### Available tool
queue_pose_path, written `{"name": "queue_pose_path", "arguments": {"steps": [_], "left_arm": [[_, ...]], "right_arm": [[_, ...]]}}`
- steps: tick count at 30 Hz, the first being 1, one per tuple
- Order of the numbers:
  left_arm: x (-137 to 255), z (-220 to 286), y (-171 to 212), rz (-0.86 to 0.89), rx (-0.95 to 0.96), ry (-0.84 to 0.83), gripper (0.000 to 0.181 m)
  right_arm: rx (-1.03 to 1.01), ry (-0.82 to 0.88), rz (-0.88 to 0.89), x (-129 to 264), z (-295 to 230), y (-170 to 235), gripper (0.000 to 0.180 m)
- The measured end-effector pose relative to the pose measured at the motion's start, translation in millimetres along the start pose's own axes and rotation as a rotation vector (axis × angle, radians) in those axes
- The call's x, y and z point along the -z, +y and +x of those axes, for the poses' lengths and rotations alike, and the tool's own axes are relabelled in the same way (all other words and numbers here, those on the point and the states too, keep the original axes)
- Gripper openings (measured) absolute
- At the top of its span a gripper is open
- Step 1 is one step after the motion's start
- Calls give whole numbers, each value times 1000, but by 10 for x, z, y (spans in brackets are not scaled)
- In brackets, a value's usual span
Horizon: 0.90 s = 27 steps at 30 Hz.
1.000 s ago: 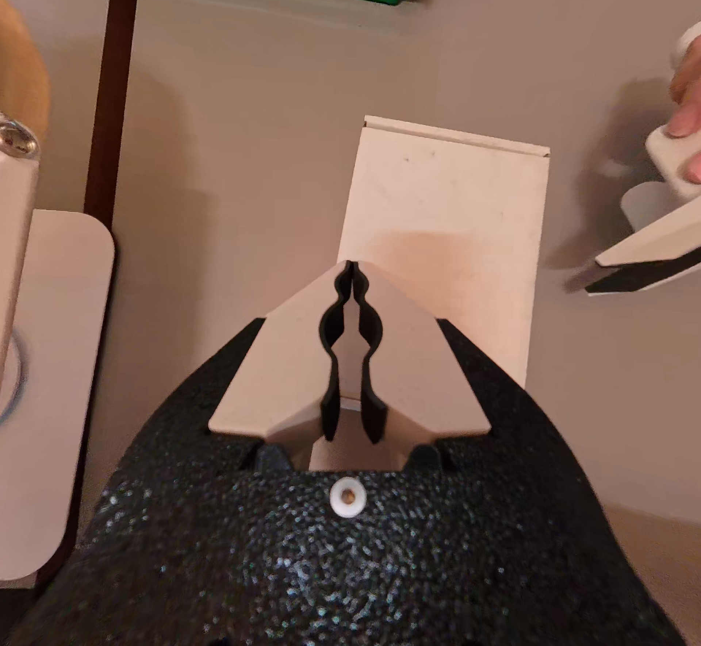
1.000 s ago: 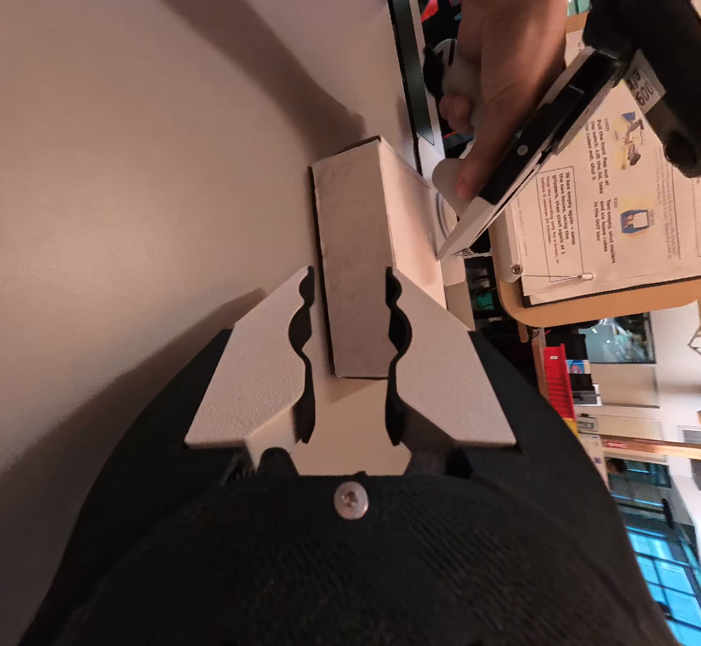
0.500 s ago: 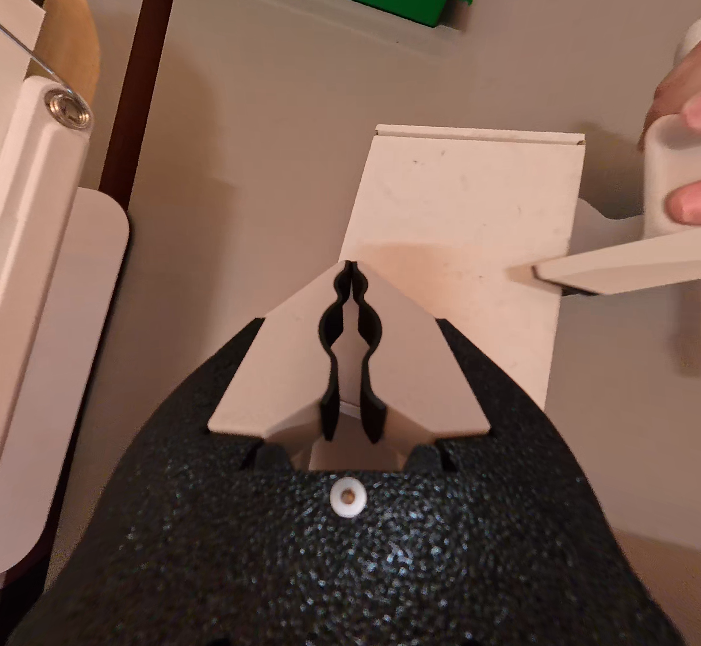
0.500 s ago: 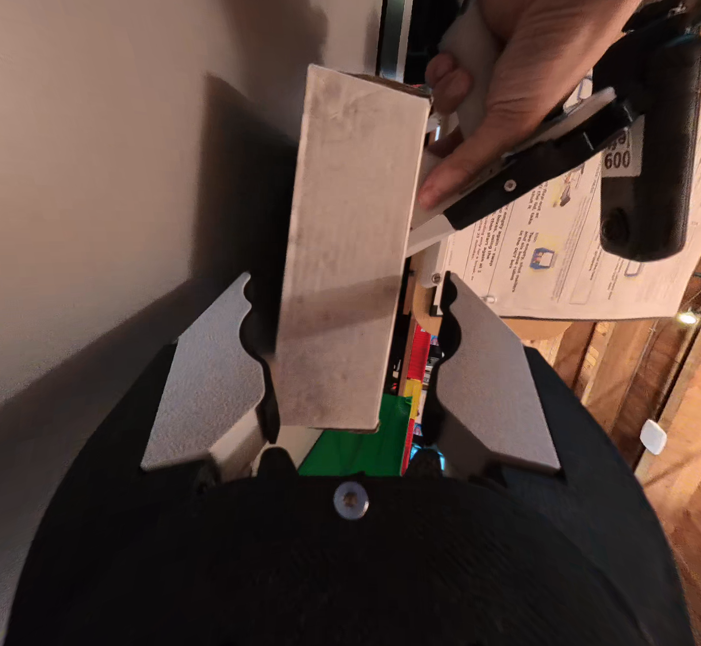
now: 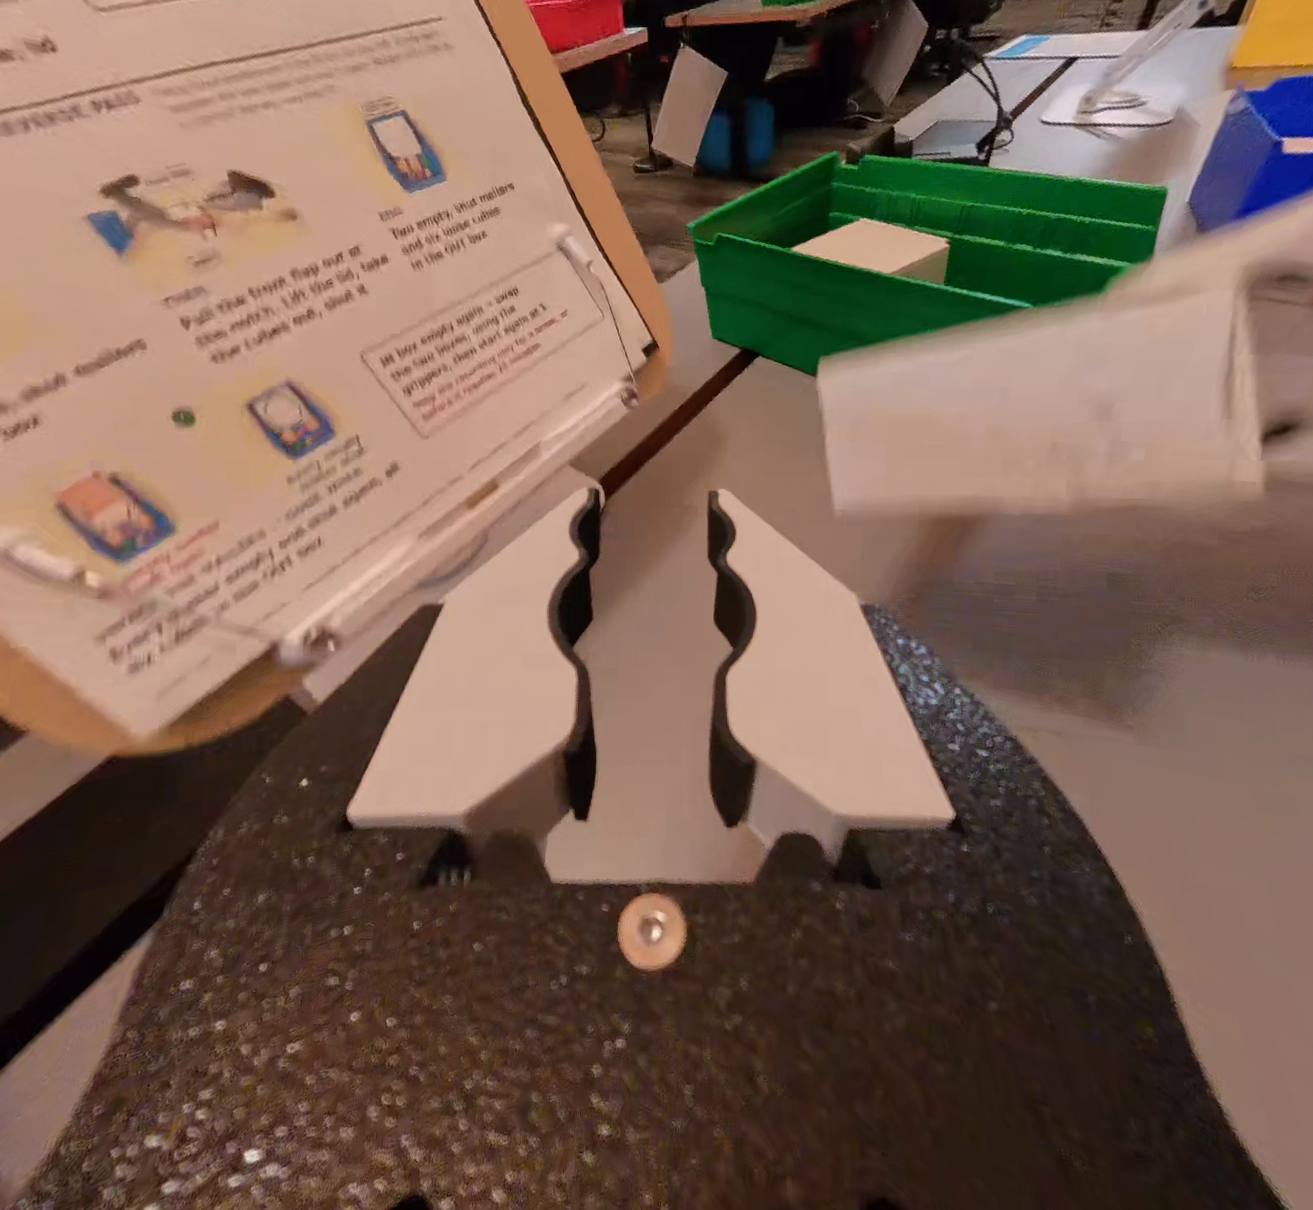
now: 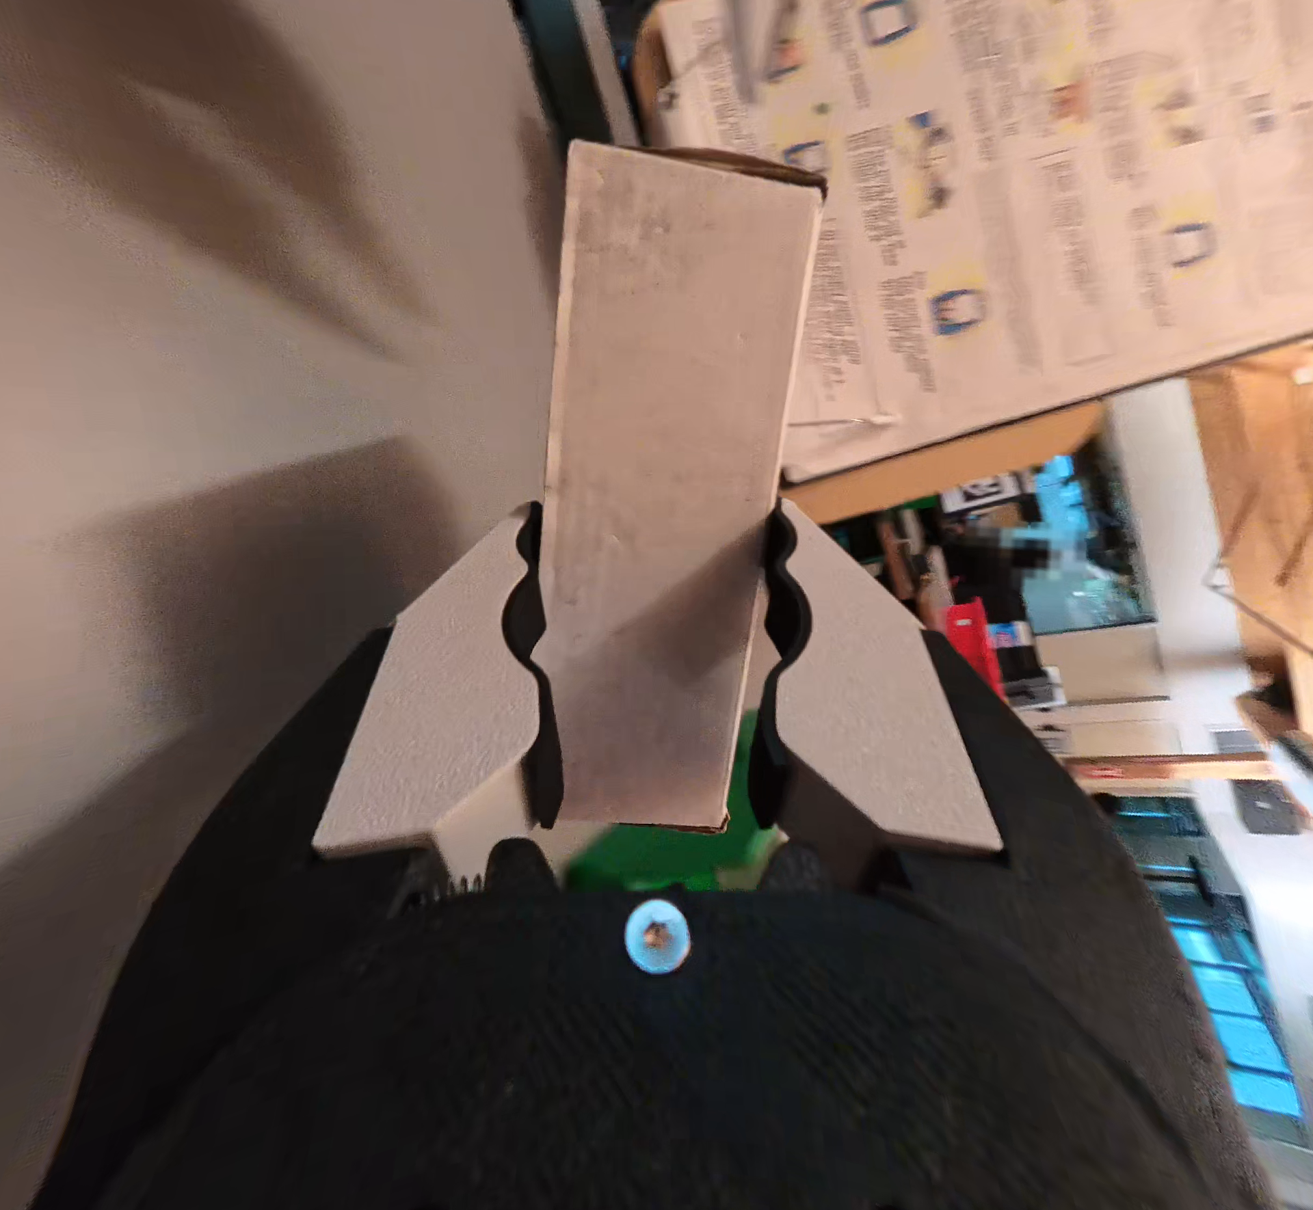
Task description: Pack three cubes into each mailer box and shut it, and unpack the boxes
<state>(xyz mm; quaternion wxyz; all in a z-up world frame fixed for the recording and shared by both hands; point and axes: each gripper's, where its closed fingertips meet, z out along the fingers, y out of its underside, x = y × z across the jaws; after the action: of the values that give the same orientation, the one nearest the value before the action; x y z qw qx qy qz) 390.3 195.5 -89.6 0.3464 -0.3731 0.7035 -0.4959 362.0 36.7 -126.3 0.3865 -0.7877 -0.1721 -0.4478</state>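
Gripping a white mailer box (image 6: 668,501) by its two long sides, the right gripper (image 6: 654,664) has its fingers closed on it, clear of the counter (image 6: 249,323). The left gripper (image 5: 654,657) is empty, fingers parted by a narrow gap. At 1 o'clock a green bin (image 5: 838,316) holds a second white box (image 5: 874,249). An instruction board (image 5: 284,295) crowds 10 o'clock; bare counter lies ahead between board and bin.

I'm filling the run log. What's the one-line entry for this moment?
right gripper: shut on white mailer box, lifted | left gripper: open, empty | green bin: holds second white box
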Motion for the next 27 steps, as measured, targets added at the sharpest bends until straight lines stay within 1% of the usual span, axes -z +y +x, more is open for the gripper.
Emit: {"name": "queue_pose_path", "arguments": {"steps": [2,4,7,9,12,16,17,19,22,25,27], "left_arm": [[207,170,168,-23,-5,22,27],[374,399,360,-51,-17,53,27],[583,749,592,-68,-39,90,25],[687,997,692,-64,-25,134,23],[787,1274,798,-76,-22,163,21],[848,1578,828,-67,8,203,19],[853,1629,842,-66,14,204,19],[863,1723,909,-79,13,209,17],[865,1815,1018,-101,27,205,16],[836,1875,1077,-107,49,205,14],[812,1918,1086,-108,60,212,14]], "right_arm": [[55,88,-29,282,345,97,62],[177,181,-119,581,692,288,61],[331,257,-304,934,1050,779,62],[367,250,-399,1033,1119,1194,62],[337,183,-455,1006,1049,1688,61],[125,83,-354,804,927,1970,62],[100,50,-338,754,899,2027,62],[136,-12,-352,670,859,2137,62],[209,-146,-424,559,771,2313,62],[219,-177,-463,466,826,2469,62],[246,-159,-467,392,868,2518,62]]}}
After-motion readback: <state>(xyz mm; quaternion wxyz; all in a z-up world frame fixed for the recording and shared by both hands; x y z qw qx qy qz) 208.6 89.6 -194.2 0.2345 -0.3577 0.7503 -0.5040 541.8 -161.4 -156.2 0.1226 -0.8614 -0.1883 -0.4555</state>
